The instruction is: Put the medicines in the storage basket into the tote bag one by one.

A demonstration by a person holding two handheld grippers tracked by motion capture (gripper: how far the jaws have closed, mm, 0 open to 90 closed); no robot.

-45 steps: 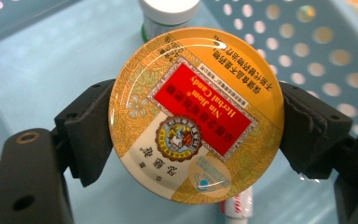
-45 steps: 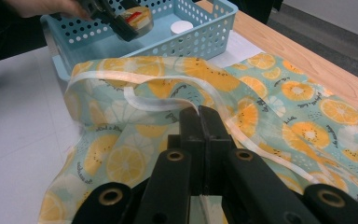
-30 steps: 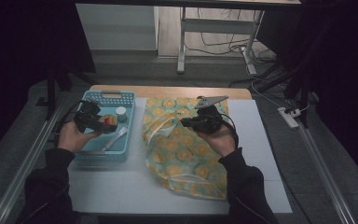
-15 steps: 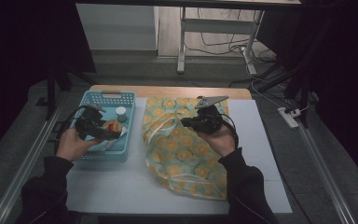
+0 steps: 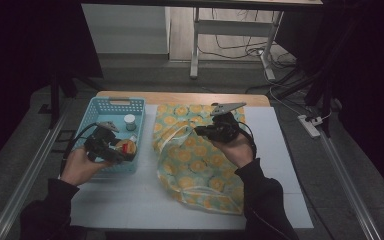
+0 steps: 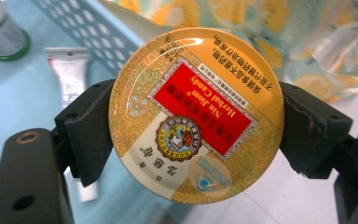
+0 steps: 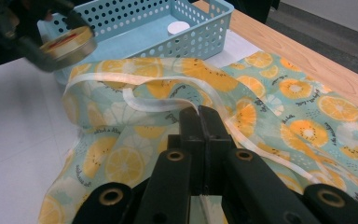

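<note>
A round gold and red candy tin (image 6: 193, 88) is clamped edge to edge in my left gripper (image 6: 196, 119), which is shut on it. In the high view that left gripper (image 5: 121, 150) holds the tin (image 5: 127, 147) over the front right corner of the blue basket (image 5: 113, 104). My right gripper (image 7: 199, 114) is shut on the white strap of the orange-print fabric bag (image 7: 279, 88) and holds the strap raised. The bag (image 5: 200, 167) lies on the white mat, with the right gripper (image 5: 201, 131) over its upper part. The right gripper view has the tin (image 7: 70, 44) at upper left.
A white-capped bottle (image 5: 129, 121) stands in the basket, with a white tube (image 6: 67, 70) lying beside it. The basket (image 7: 168, 42) sits just left of the bag. A wooden table edge (image 5: 180, 97) runs behind the mat. Metal rails flank the table.
My left gripper has carried the tin toward the person and to the right, from over the basket's middle to its front right corner. The right gripper has stayed put on the strap.
</note>
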